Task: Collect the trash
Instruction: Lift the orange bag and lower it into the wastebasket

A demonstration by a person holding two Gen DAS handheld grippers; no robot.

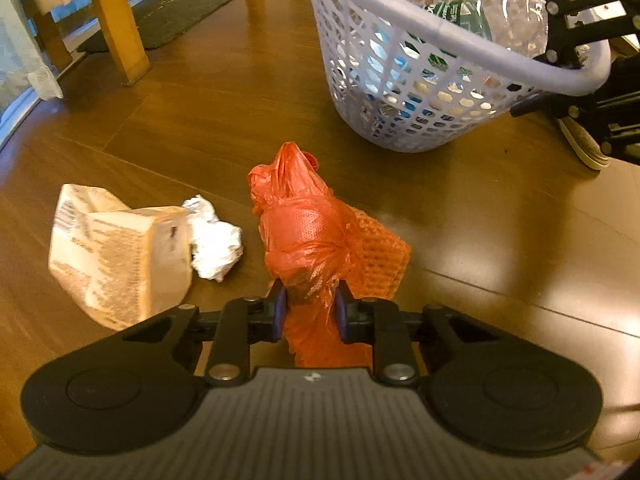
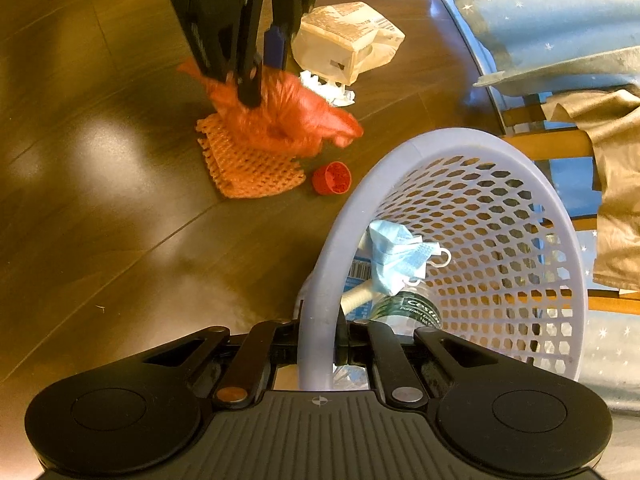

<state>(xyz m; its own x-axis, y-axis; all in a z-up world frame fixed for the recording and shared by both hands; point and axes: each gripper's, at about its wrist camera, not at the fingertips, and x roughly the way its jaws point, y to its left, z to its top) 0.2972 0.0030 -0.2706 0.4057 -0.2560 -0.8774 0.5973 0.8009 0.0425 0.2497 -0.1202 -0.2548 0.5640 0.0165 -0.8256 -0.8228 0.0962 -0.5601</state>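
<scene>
A crumpled red plastic bag lies on the wooden floor over an orange foam net. My left gripper is shut on the bag's near end, with both blue pads pressing the plastic; the right wrist view shows that left gripper coming down on the bag. My right gripper is shut on the rim of the pale lilac mesh basket, which is tilted toward the trash. In the basket lie a blue face mask and a clear bottle. A red cap sits beside the net.
A beige carton and a white paper wad lie left of the bag. Wooden chair legs and a dark mat stand farther back. A shoe is behind the basket. Cloth hangs at the right.
</scene>
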